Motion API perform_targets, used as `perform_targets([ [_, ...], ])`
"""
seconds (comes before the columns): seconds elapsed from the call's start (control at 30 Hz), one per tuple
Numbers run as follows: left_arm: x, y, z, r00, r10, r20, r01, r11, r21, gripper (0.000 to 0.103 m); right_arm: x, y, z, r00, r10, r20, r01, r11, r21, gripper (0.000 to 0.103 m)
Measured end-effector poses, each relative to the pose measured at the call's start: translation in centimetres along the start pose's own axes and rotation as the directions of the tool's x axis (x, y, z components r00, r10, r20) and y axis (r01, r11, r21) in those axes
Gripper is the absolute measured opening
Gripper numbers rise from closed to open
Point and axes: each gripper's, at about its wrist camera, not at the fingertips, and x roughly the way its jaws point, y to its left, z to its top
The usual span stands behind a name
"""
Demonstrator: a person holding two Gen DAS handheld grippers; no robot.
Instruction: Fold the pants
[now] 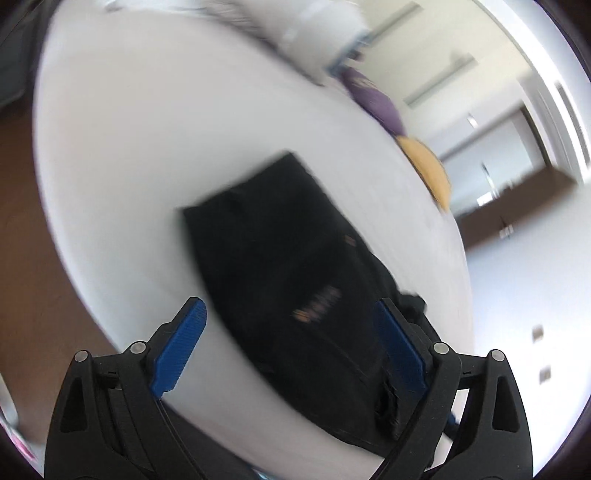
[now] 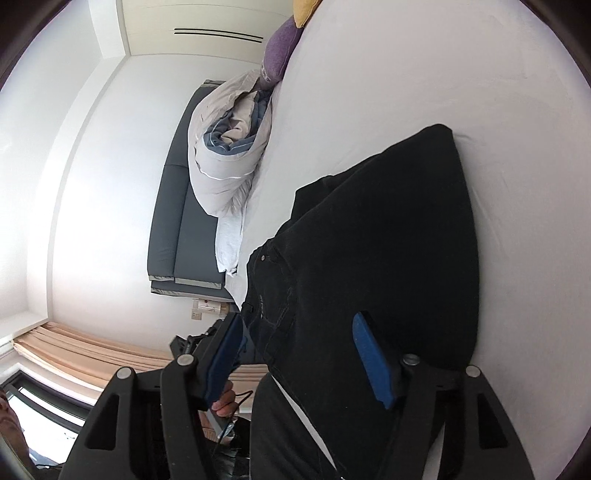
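The black pants [image 1: 295, 266] are seen lying folded on the white bed [image 1: 147, 147], a purple cushion [image 1: 373, 98] and a yellow cushion [image 1: 428, 166] being set at the bed's far edge. The left tool [image 1: 290, 343] is held spread above the near end of the pants, nothing being pinched. The right tool [image 2: 299, 360] is likewise held spread over the pants, its blue pads [image 2: 371, 360] apart

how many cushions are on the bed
2. A purple cushion lies at the bed's far edge beside the rolled duvet, and a yellow cushion sits next to it, cut off by the frame. Others may be hidden.
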Motion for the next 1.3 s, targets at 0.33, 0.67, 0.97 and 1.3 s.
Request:
perform_targets([
  [0.33,5.4,5.8,2.4,0.978,-0.207,-0.039,0.188,0.941,-0.28,0.09,1.0,1.9,-0.4,1.0,0.012,-0.019,-0.013,1.0,-0.014,0.066],
  [0.67,7.9,9.6,3.1,0.954,-0.295,-0.053,0.234,0.843,-0.483,0.022,1.9,2.3,-0.7,1.0,-0.025,-0.019,0.025,1.0,-0.019,0.066],
  [0.97,4.6,1.4,4.6,0.988,-0.153,0.01,0.152,0.963,-0.222,0.011,5.7,1.6,-0.5,0.972,-0.214,-0.096,0.209,0.976,-0.06,0.065],
  [1.3,0.7,-25.4,-7.8,0.992,-0.124,0.027,0.071,0.72,0.69,0.011,2.6,1.8,-0.4,0.999,-0.043,-0.02,0.044,0.998,0.038,0.081],
])
